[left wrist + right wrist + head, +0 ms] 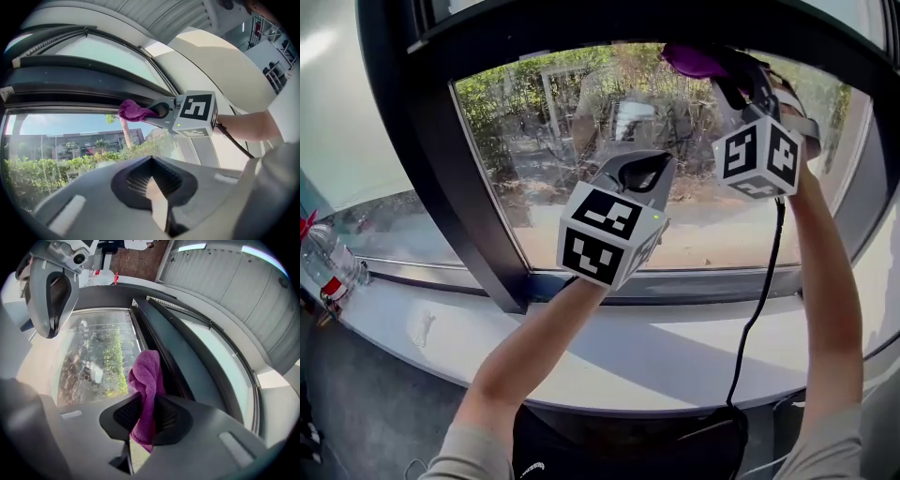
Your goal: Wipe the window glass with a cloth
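At the far left a water bottle (322, 266) stands on the windowsill (609, 352), clear of the work. Right of the dark frame post (441, 178) we hold the left tool (639, 175) up near the middle of the window glass (544, 131). Its jaws are pressed together on nothing and it plays no part in the wiping. Further right, the right tool (727, 75) is raised to the pane's upper right. It pinches the purple cloth (146, 390), which bunches out ahead of the jaws against the top of the glass, just beside the upper frame (171, 362).

We judge the wipe to be under way along the top edge. The next move calls for steady pressure through the cloth while sweeping it across or down the pane. The hard jaw tips should stay off the glass and the left tool out of the path.
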Action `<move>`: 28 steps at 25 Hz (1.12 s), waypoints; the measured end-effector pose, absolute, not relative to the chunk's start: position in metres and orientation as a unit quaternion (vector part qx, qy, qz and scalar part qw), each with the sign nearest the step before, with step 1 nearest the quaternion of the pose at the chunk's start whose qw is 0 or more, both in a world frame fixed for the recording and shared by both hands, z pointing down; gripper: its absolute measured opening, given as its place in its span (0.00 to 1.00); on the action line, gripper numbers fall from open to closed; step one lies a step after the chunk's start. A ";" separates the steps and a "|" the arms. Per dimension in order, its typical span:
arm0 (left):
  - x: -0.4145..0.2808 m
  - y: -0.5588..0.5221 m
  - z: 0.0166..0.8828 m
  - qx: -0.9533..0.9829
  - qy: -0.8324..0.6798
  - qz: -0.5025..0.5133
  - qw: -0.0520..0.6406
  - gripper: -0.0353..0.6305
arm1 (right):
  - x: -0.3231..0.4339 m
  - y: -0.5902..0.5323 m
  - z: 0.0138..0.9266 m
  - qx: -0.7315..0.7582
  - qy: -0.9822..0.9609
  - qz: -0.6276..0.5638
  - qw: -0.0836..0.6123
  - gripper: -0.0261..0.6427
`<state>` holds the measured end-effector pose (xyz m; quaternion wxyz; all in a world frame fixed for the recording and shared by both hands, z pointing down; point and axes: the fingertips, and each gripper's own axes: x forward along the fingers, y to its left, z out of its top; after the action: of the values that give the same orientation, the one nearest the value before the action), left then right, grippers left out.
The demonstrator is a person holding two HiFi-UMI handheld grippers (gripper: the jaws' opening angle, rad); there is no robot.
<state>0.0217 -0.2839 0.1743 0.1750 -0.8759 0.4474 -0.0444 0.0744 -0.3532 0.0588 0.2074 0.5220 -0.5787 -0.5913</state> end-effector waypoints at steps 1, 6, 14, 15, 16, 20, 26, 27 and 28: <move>0.022 -0.287 0.181 -0.877 0.447 -0.048 0.171 0.05 | 0.073 -0.356 0.064 0.516 -0.584 -0.588 0.214 0.16; 0.017 -0.300 0.220 -0.875 0.456 -0.065 0.152 0.05 | 0.072 -0.356 0.109 0.487 -0.616 -0.573 0.234 0.16; 0.010 -0.314 0.292 -0.871 0.463 -0.112 0.119 0.05 | 0.070 -0.359 0.235 0.437 -0.669 -0.530 0.283 0.16; 0.008 -0.315 0.302 -0.872 0.463 -0.116 0.111 0.05 | 0.070 -0.359 0.252 0.434 -0.677 -0.522 0.285 0.16; 0.008 -0.316 0.311 -0.872 0.462 -0.120 0.105 0.05 | 0.070 -0.360 0.269 0.430 -0.685 -0.513 0.288 0.16; 0.006 -0.315 0.341 -0.874 0.459 -0.137 0.079 0.05 | 0.067 -0.361 0.338 0.402 -0.721 -0.470 0.313 0.16; 0.003 -0.314 0.388 -0.874 0.460 -0.154 0.037 0.05 | 0.062 -0.363 0.434 0.353 -0.758 -0.414 0.359 0.16; 0.003 -0.314 0.396 -0.873 0.460 -0.156 0.030 0.05 | 0.062 -0.364 0.450 0.344 -0.763 -0.405 0.367 0.16; 0.004 -0.313 0.403 -0.873 0.460 -0.158 0.024 0.05 | 0.062 -0.365 0.464 0.335 -0.769 -0.397 0.373 0.16</move>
<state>0.0035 -0.3132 0.4027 0.0240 -0.8733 0.4602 -0.1582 0.0624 -0.3645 0.4642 0.3731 0.3351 -0.7687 -0.3970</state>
